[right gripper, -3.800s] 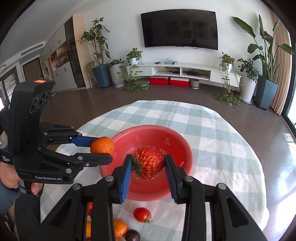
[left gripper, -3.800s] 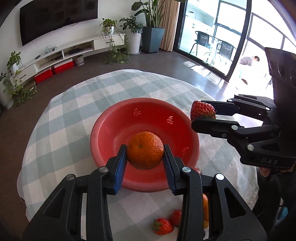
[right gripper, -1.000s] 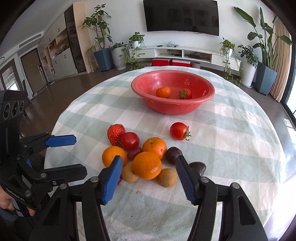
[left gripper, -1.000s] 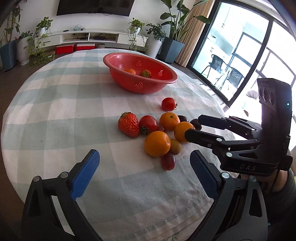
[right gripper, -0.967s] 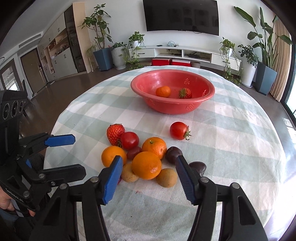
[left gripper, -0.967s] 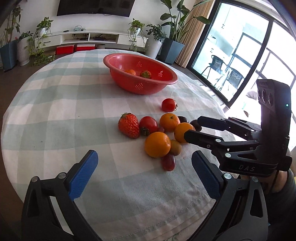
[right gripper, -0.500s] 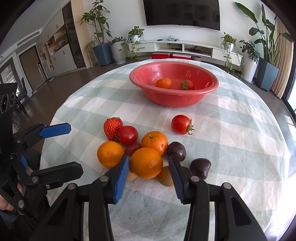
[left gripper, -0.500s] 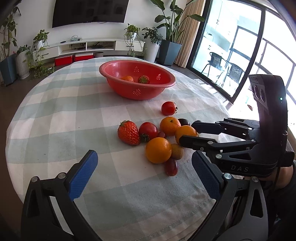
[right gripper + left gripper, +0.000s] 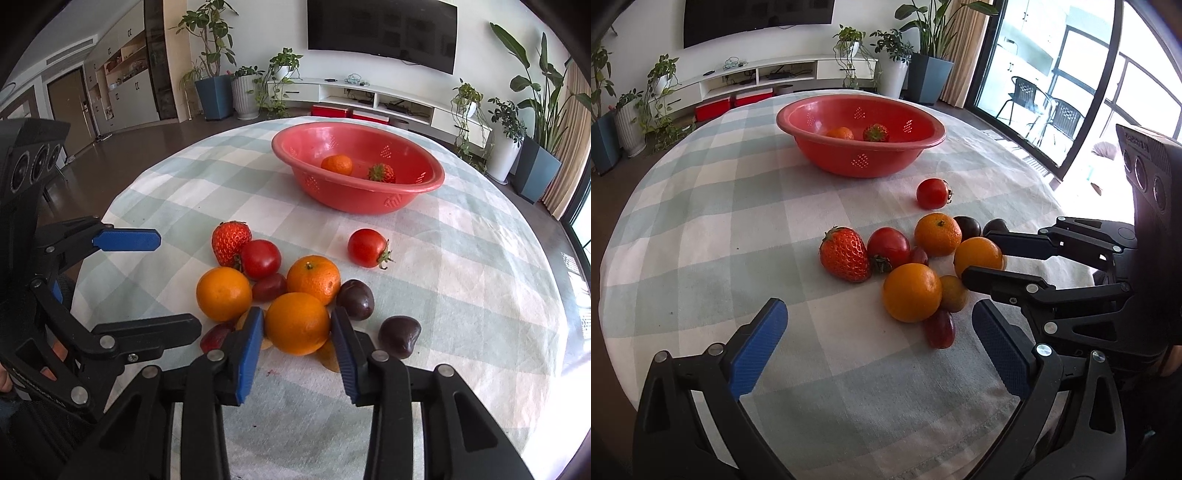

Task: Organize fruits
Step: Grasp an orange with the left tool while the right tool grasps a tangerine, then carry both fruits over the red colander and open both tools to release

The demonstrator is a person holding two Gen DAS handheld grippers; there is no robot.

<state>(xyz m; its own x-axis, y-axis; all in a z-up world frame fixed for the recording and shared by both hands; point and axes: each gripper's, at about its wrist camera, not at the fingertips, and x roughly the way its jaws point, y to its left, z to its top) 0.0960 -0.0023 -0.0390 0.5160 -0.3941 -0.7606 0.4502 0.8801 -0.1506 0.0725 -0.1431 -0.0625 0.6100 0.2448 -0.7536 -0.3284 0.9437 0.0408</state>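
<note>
A pile of fruit lies on the checked tablecloth (image 9: 701, 221). In the right wrist view my right gripper (image 9: 297, 314) is closing on an orange (image 9: 297, 325), its blue pads touching both sides; the orange rests on the cloth. The left wrist view shows the same orange (image 9: 979, 254) between those fingers. My left gripper (image 9: 879, 308) stands wide open just short of a second orange (image 9: 912, 291), holding nothing. A strawberry (image 9: 844, 253), two tomatoes (image 9: 932, 192) and a third orange (image 9: 938, 234) lie around. The red bowl (image 9: 860, 162) at the back holds a mandarin (image 9: 840, 133) and a strawberry (image 9: 875, 133).
Dark plums (image 9: 399, 336) and small reddish and brown fruits (image 9: 938, 328) sit by the pile. The round table's front edge is close under both grippers. Bare cloth spreads to the left of the pile and between it and the bowl.
The right jaws have narrowed from well apart to touching the orange. The left gripper has shifted a little, still wide open. The fruit has not moved.
</note>
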